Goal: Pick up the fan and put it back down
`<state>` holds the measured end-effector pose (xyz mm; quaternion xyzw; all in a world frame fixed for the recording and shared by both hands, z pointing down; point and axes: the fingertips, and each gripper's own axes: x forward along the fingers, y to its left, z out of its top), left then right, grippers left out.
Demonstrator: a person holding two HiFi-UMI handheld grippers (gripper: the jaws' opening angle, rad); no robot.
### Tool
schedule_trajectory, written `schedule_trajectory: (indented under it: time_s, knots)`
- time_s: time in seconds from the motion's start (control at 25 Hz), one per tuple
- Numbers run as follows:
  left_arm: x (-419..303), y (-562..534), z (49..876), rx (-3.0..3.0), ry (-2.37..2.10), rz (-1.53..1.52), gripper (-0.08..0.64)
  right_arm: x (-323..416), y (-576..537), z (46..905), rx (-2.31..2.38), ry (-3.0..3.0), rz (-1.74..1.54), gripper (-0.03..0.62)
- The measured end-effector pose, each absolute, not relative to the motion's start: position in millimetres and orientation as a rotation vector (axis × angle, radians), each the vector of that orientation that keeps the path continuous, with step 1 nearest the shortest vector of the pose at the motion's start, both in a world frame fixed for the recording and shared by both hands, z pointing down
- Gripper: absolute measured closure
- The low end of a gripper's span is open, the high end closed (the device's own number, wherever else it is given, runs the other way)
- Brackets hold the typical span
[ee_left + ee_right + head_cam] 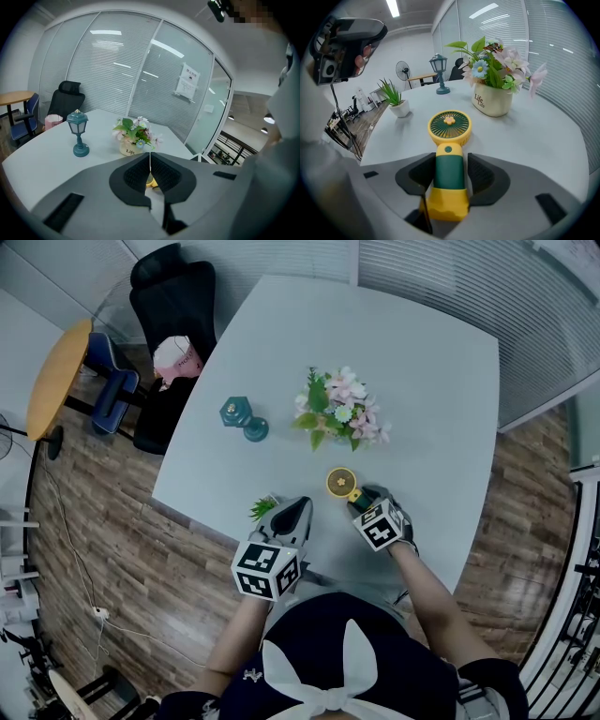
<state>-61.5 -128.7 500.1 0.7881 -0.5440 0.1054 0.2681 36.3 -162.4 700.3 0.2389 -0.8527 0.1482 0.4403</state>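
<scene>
A small hand fan [340, 483] with a yellow round head and a green handle lies flat on the white table [431, 371], near its front edge. In the right gripper view the fan [450, 126] points away from me, and its handle lies between the pads of my right gripper [449, 174]. The left pad is at the handle; a thin gap shows at the right pad. In the head view the right gripper [361, 498] sits just behind the fan. My left gripper [298, 512] hovers to the fan's left, its jaws [150, 161] together and empty.
A pot of pink flowers [339, 413] stands behind the fan. A teal lantern [242, 416] is at the left, and a small green plant [263, 508] sits by the left gripper. A black chair [169, 296] stands past the table's left edge.
</scene>
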Motion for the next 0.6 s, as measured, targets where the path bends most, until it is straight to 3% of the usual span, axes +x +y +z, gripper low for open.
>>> schedule_trajectory:
  time_s: [0.6]
  knots:
    - [-59.4, -130.2, 494.2, 2.136, -1.489, 0.267, 0.537, 33.7, -165.2, 676.4, 0.592, -2.155, 0.333, 0.380]
